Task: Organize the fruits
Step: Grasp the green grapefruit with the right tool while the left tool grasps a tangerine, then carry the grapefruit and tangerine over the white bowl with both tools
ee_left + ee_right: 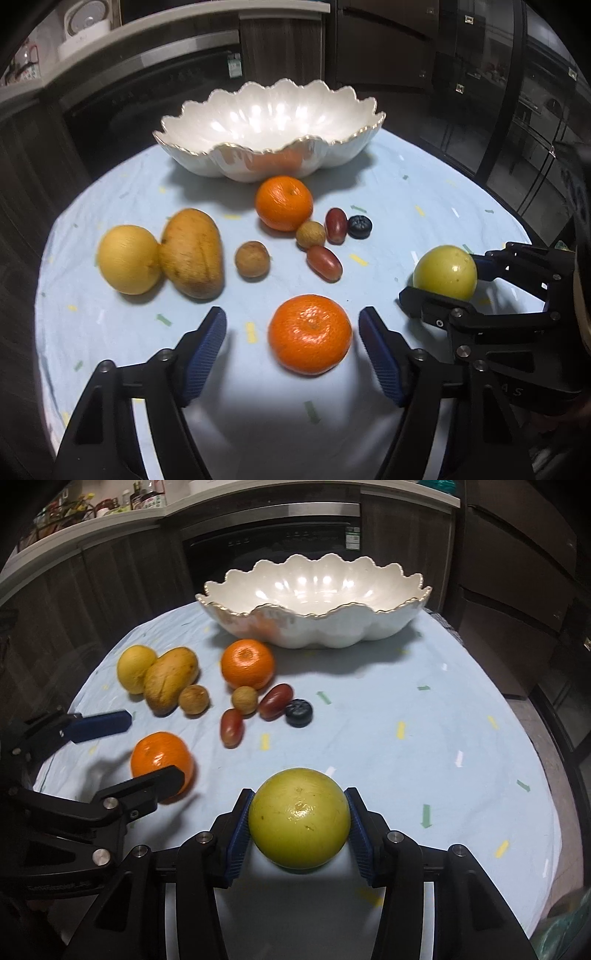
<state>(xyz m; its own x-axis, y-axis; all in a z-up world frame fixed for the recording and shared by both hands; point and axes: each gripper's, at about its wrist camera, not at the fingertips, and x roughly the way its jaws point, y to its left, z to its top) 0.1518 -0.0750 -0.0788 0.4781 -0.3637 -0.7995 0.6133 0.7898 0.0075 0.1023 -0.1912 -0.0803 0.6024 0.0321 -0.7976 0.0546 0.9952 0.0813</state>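
Observation:
My left gripper (292, 314) is open around an orange mandarin (309, 334) on the light blue cloth; its left pad stands clear of the fruit and its right pad is close beside it. My right gripper (299, 795) is shut on a round yellow-green fruit (299, 819), both blue pads pressing its sides. That fruit (445, 272) also shows at the right of the left wrist view. A white scalloped bowl (269, 122) with a gold rim stands at the back of the table, with no fruit visible inside.
Between the grippers and the bowl lie a second mandarin (283, 202), a mango (192, 254), a yellow round fruit (128, 259), two small brown fruits (252, 258), two red oval fruits (324, 263) and a dark berry (359, 226). Dark cabinets surround the round table.

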